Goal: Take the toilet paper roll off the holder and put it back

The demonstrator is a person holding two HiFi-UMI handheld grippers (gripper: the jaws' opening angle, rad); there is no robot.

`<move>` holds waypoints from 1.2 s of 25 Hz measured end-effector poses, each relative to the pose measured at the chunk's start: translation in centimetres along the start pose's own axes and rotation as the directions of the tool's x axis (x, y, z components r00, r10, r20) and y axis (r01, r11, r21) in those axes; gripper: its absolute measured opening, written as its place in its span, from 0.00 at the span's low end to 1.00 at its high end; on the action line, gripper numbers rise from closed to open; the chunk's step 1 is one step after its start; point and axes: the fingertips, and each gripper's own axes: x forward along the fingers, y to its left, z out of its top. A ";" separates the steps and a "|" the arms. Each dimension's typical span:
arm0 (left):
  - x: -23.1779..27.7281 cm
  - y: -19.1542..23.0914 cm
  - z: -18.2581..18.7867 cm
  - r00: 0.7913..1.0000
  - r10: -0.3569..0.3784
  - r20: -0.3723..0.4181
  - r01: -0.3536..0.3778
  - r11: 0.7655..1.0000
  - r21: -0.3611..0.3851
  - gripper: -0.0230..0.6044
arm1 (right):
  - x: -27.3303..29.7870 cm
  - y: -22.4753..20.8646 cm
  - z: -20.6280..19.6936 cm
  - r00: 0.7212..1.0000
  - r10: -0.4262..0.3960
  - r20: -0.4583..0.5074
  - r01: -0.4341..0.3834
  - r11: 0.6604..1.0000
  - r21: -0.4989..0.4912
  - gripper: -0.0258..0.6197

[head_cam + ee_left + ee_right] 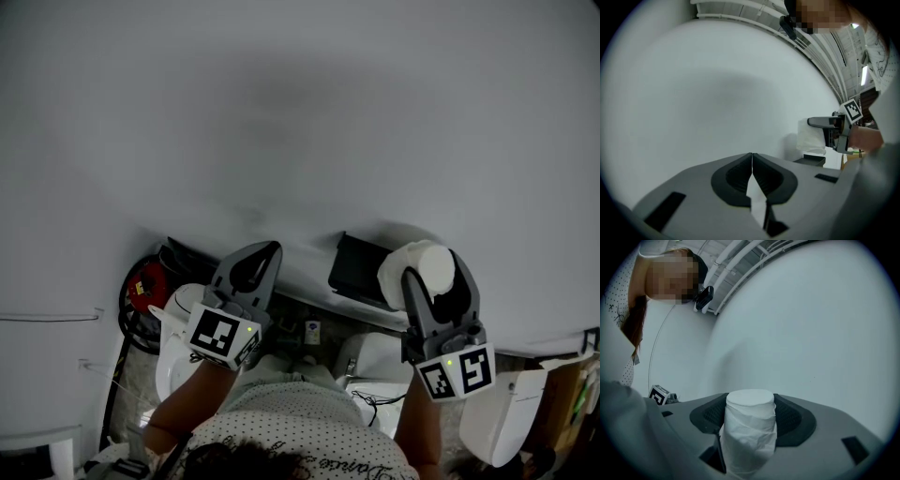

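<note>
My right gripper (434, 265) is shut on a white toilet paper roll (413, 261); the pads press its sides. The right gripper view has the roll (750, 427) standing upright between the jaws of that gripper (750, 400), close to a plain grey wall. Just left of the roll, a black holder (357, 266) sticks out from the wall. The left gripper view takes in the roll (810, 138) and the holder (811, 161) from the side, off to its right. My left gripper (265, 251) is shut and empty, its jaws (752, 157) meeting in a thin line in front of the bare wall.
A grey wall (300, 112) fills most of every view. Below the grippers are a white toilet (375, 361), a white bin (502, 417) and a red object (145, 281) among black cables. White pipes (740, 254) run along the wall's far edge.
</note>
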 end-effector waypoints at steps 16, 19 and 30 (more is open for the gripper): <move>0.2 1.2 0.2 0.998 0.057 -0.019 -0.057 0.998 -0.001 0.05 | 2.9 -0.3 -2.7 0.995 0.053 -0.081 -0.053 0.999 0.002 0.51; 0.4 1.0 0.1 0.998 0.054 -0.021 -0.054 0.999 -0.006 0.05 | 3.0 0.0 -3.5 0.991 0.056 -0.123 -0.059 0.998 -0.022 0.50; 0.6 0.6 0.3 0.999 0.045 -0.016 -0.046 0.999 -0.006 0.05 | 3.0 -0.2 -4.0 0.985 0.041 -0.165 -0.048 0.998 -0.041 0.51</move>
